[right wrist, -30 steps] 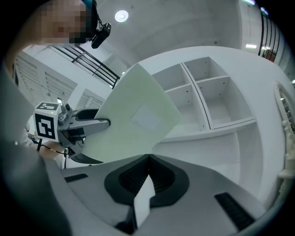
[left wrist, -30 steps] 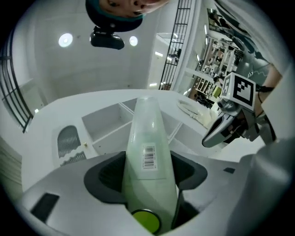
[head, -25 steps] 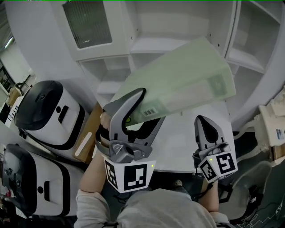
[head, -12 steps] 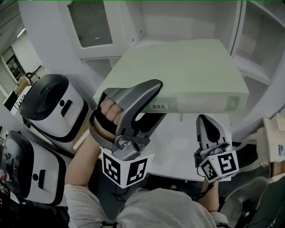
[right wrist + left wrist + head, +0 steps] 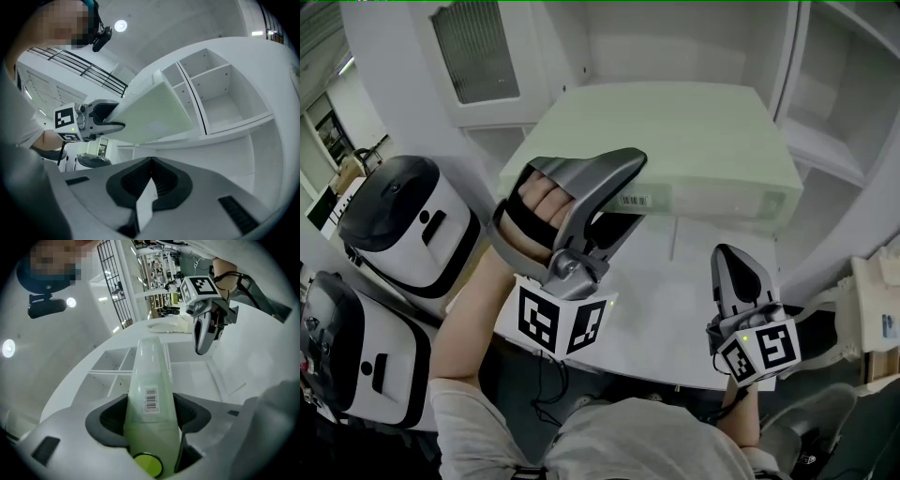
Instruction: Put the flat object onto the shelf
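The flat object (image 5: 675, 141) is a large, thin, pale green case with a barcode label on its near edge. My left gripper (image 5: 623, 183) is shut on that near edge and holds the case almost level in front of the white shelf unit (image 5: 825, 141). The left gripper view shows the case (image 5: 150, 376) clamped edge-on between the dark pads of the left gripper (image 5: 152, 404). My right gripper (image 5: 733, 258) hangs lower right, shut and empty, apart from the case. In the right gripper view, the right gripper (image 5: 151, 161) points up at the case (image 5: 150, 115) and the shelf's open compartments (image 5: 225, 103).
A white tabletop (image 5: 675, 309) lies under the case. Two white-and-black rounded machines (image 5: 403, 225) (image 5: 347, 347) stand at the left. A glazed cabinet door (image 5: 473, 52) is at upper left. A cluttered edge with white items (image 5: 877, 300) shows at right.
The left gripper has raised the green case and turned it from tilted to almost level, closer to the shelf. The right gripper has barely moved.
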A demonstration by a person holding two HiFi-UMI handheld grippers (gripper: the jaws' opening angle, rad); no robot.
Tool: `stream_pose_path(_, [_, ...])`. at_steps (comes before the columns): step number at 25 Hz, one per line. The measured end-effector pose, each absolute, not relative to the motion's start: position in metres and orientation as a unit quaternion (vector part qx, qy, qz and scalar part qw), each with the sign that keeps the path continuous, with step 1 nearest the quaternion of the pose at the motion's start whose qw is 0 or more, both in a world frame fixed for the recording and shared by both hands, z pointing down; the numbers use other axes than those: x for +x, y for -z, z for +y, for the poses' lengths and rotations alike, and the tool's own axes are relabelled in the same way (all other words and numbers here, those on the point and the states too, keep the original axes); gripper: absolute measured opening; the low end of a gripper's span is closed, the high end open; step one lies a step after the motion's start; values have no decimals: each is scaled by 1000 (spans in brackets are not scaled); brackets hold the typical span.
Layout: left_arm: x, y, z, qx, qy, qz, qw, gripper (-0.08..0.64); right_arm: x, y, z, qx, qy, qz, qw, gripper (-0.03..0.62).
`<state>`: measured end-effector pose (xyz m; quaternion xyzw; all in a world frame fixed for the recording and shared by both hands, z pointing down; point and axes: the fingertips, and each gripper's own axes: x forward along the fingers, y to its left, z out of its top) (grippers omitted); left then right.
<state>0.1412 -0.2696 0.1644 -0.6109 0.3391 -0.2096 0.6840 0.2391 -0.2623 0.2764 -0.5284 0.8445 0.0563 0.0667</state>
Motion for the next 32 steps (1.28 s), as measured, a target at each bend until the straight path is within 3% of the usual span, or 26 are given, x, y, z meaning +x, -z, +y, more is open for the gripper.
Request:
stream_pose_path(14, [162,-178,-324,-590,252,310,701,301,264,-285,-280,-543,-41,835,73,9])
stream_pose_path(32, [173,-180,-411,-593,296,331,671,301,284,-292,-308,-560,-31,826,60,9])
